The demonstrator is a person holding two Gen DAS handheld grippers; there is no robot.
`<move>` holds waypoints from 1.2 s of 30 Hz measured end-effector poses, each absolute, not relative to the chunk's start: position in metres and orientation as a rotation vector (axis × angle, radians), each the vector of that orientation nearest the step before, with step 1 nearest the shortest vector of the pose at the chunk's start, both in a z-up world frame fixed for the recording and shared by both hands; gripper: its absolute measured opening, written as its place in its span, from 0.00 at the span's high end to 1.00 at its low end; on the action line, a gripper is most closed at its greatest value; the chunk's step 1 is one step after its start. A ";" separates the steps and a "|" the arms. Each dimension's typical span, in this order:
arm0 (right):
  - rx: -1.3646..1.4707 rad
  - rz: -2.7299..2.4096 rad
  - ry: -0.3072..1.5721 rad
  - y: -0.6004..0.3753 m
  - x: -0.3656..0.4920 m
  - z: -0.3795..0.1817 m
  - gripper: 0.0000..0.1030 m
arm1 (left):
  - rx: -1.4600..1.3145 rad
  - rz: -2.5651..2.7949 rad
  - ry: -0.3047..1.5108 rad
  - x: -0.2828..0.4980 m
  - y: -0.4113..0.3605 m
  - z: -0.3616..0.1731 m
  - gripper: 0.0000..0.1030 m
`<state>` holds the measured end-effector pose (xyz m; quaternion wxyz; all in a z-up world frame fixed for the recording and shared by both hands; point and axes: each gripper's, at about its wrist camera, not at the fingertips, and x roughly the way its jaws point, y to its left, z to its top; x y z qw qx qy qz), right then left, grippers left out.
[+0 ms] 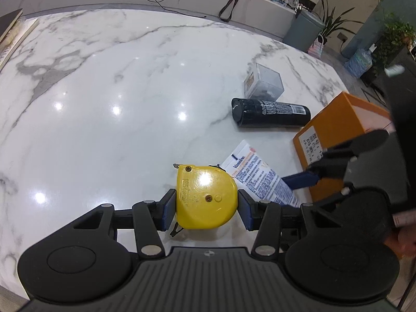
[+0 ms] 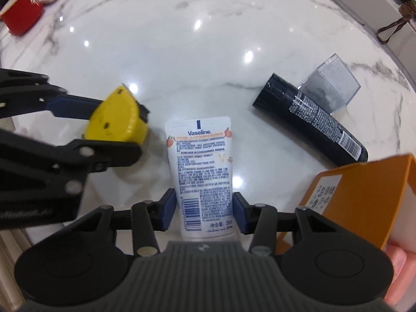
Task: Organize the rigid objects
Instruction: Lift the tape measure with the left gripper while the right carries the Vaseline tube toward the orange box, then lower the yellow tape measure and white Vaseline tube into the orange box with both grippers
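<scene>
A yellow tape measure (image 1: pixel 205 195) sits between the blue pads of my left gripper (image 1: pixel 206 208), which is shut on it just over the marble table (image 1: pixel 104 91). The right wrist view shows the same tape measure (image 2: pixel 117 122) in that gripper (image 2: pixel 117 130) at the left. A white Vaseline tube (image 2: pixel 202 171) lies flat on the table, its lower end between the pads of my right gripper (image 2: pixel 205 208). The pads stand close on both sides without visibly squeezing it. In the left wrist view the tube (image 1: pixel 257 176) lies right of the tape measure, one blue right finger (image 1: pixel 299 179) at its end.
A black bottle (image 2: pixel 312 119) lies on its side at the right, with a clear plastic box (image 2: pixel 330 85) behind it. An orange box (image 2: pixel 364 189) stands at the near right, a hand (image 2: pixel 397 267) beside it. A red cup (image 2: pixel 22 13) sits far left. Books (image 1: pixel 10 33) lie at the table's far-left edge.
</scene>
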<state>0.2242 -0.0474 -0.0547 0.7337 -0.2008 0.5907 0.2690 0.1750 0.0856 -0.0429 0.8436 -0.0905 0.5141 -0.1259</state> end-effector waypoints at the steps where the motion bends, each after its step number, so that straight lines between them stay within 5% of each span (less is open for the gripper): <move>1: -0.423 0.588 1.284 -0.049 0.220 -0.051 0.56 | -0.197 -0.263 1.079 0.173 0.086 -0.042 0.45; 12: -0.220 0.553 1.069 -0.093 0.169 0.026 0.56 | -0.228 -0.270 0.934 0.144 0.087 0.007 0.45; 22: -0.102 0.409 0.993 -0.195 0.142 0.091 0.56 | -0.062 -0.488 0.840 0.118 0.005 0.066 0.45; 36: 0.024 0.162 1.145 -0.344 0.142 0.036 0.56 | 0.266 -0.809 0.928 0.144 -0.176 0.026 0.45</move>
